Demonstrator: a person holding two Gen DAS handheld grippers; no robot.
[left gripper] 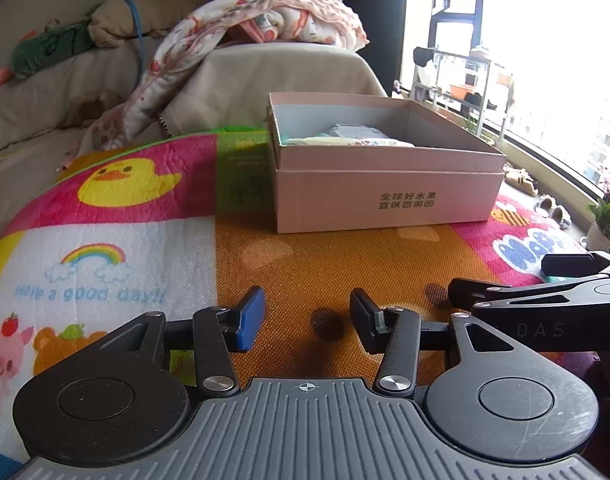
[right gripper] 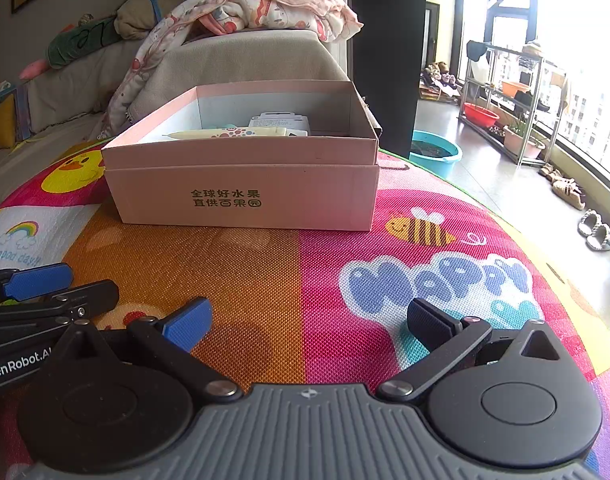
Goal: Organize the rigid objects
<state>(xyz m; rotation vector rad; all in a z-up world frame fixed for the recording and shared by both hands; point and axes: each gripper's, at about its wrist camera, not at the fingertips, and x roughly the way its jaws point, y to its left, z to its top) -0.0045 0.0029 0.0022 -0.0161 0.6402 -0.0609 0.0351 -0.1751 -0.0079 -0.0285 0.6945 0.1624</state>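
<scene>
A pink cardboard box (left gripper: 385, 196) with Chinese print stands on the colourful play mat (left gripper: 329, 264); it also shows in the right wrist view (right gripper: 241, 196). Inside lie a cream pen-like item (right gripper: 225, 134) and a white packet (right gripper: 279, 121). My left gripper (left gripper: 307, 320) is open and empty, low over the mat in front of the box. My right gripper (right gripper: 309, 320) is open wide and empty, also in front of the box. Each gripper shows at the edge of the other's view: the right one (left gripper: 545, 280) and the left one (right gripper: 45, 288).
A covered sofa (left gripper: 265, 68) with a patterned blanket (left gripper: 265, 20) stands behind the mat. On the right are a metal rack (right gripper: 513, 92), a blue basin (right gripper: 435, 152), slippers (right gripper: 595, 230) and a large window.
</scene>
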